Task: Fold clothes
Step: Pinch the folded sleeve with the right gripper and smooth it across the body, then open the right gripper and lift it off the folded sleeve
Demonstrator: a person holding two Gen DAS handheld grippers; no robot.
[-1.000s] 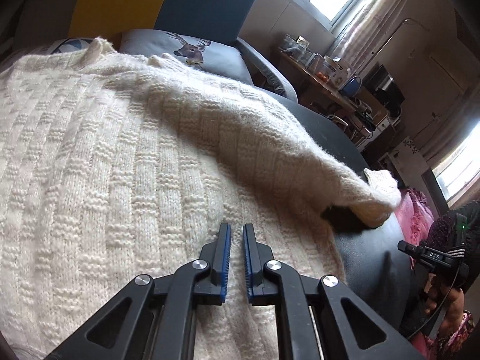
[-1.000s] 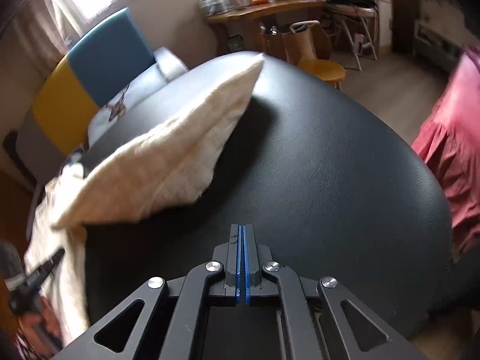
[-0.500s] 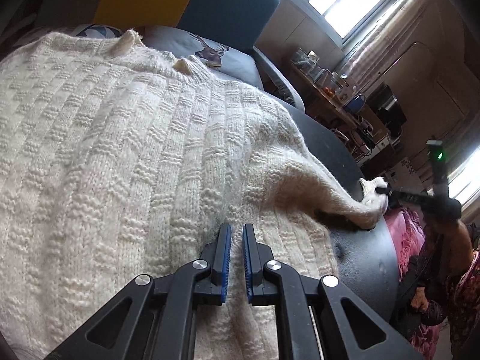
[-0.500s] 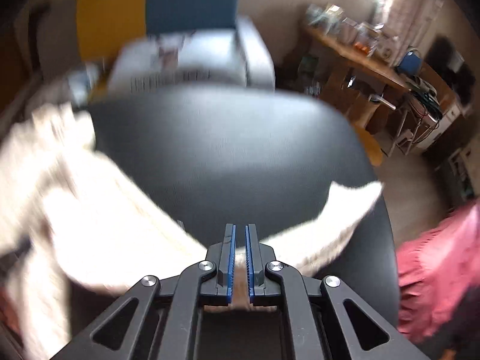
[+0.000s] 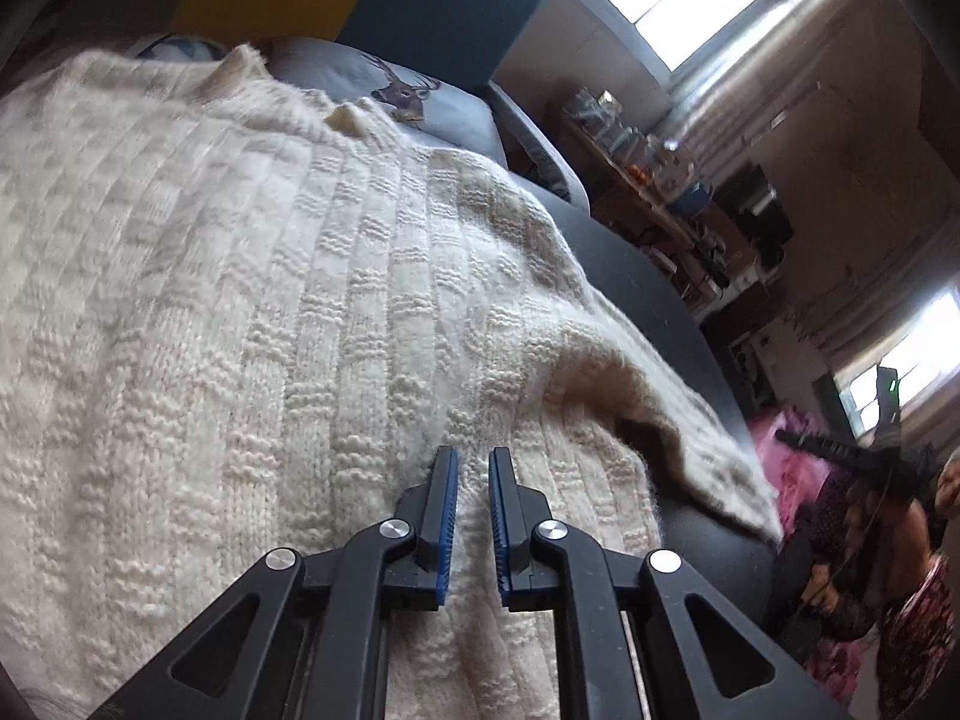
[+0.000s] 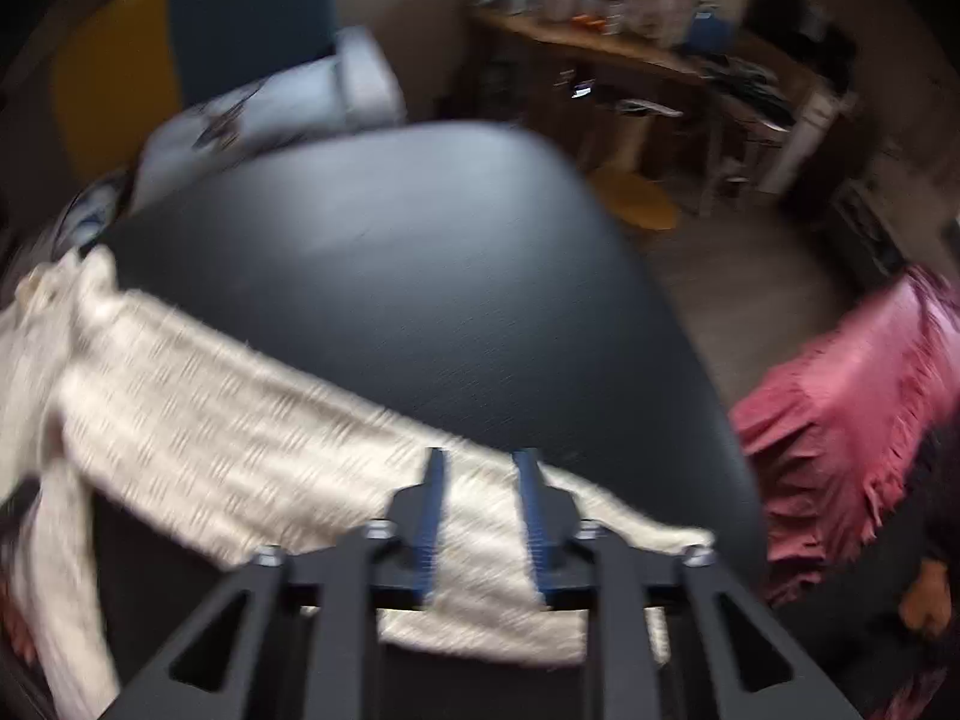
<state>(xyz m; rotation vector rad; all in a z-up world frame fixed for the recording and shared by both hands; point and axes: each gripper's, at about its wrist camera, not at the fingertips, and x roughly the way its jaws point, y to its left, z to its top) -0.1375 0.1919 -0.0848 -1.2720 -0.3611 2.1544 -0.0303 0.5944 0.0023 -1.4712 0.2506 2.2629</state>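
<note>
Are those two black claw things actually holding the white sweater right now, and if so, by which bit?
Neither holds it. The left gripper and the right gripper both stand open over the sweater, the right one above its sleeve.

**Two wrist views, one sweater**

The left wrist camera sits low and very close over the cream sweater (image 5: pixel 252 324), facing along it toward the blue chair back (image 5: pixel 438 6) and windows. The right wrist camera, blurred, looks from higher across the black table (image 6: pixel 420 276) toward the wooden desk (image 6: pixel 606 48). Both views share the sweater, table, chair and desk.
</note>
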